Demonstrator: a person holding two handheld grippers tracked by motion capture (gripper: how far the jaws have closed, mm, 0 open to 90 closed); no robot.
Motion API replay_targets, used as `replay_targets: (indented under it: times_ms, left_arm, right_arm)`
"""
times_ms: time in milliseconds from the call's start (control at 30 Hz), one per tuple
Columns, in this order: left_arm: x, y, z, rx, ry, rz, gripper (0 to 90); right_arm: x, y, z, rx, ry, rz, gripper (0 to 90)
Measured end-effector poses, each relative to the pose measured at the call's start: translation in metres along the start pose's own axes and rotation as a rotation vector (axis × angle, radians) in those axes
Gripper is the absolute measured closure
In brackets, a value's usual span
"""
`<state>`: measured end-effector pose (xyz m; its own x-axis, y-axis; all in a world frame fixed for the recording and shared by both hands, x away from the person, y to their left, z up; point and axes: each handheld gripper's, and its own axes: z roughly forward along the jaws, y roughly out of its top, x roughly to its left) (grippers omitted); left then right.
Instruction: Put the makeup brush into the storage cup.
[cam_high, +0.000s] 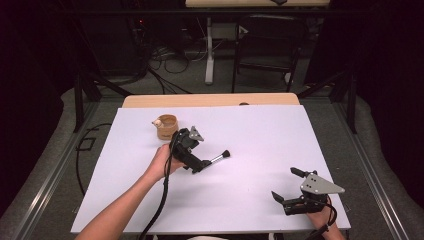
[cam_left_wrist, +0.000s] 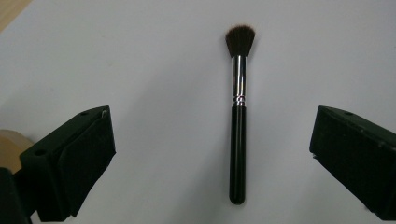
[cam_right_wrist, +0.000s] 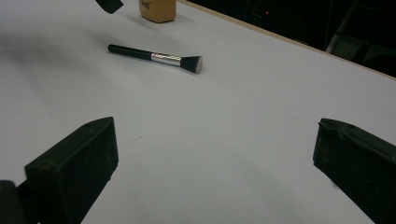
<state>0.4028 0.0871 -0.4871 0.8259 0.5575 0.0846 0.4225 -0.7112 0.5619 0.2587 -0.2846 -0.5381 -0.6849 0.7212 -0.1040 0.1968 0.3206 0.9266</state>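
A makeup brush (cam_high: 220, 157) with a black handle, silver ferrule and dark bristles lies flat on the white table top (cam_high: 260, 125). My left gripper (cam_high: 195, 159), held in a hand, hovers over the handle end. In the left gripper view its jaws stand wide open (cam_left_wrist: 212, 140) on either side of the brush (cam_left_wrist: 238, 130), not touching it. My right gripper (cam_high: 286, 184) rests open near the front right corner with nothing between its fingers (cam_right_wrist: 215, 149); the brush (cam_right_wrist: 154, 57) lies farther off in its view.
A small wooden cup (cam_high: 166, 126) stands just behind the left gripper, also seen as the cup (cam_right_wrist: 158, 10) from the right gripper. A bare wooden strip (cam_high: 210, 100) runs along the far edge. Beyond it stand a chair (cam_high: 265, 45) and floor cables.
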Motion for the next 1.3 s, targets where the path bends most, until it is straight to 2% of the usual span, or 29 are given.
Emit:
replay_targets:
  times_ms: [267,567,833,967,1300]
  left_arm:
    - [-0.002,0.011,0.008,0.075,-0.025,0.005,13.2]
    - [-0.005,0.018,0.021,0.147,-0.036,-0.001,16.5]
    - [-0.007,0.020,0.034,0.204,-0.056,-0.001,26.3]
    - [-0.007,0.022,0.040,0.236,-0.059,0.001,33.3]
    - [-0.010,0.026,0.051,0.275,-0.097,0.010,53.1]
  right_arm:
    - [0.000,0.000,0.000,-0.003,0.003,0.004,0.0]
    - [0.000,0.000,0.000,0.002,0.005,0.002,0.0]
    - [0.000,0.000,0.000,0.004,0.006,0.003,0.0]
    - [0.000,0.000,0.000,0.007,0.006,0.004,0.0]
    - [0.001,0.000,0.000,0.015,0.004,-0.001,0.0]
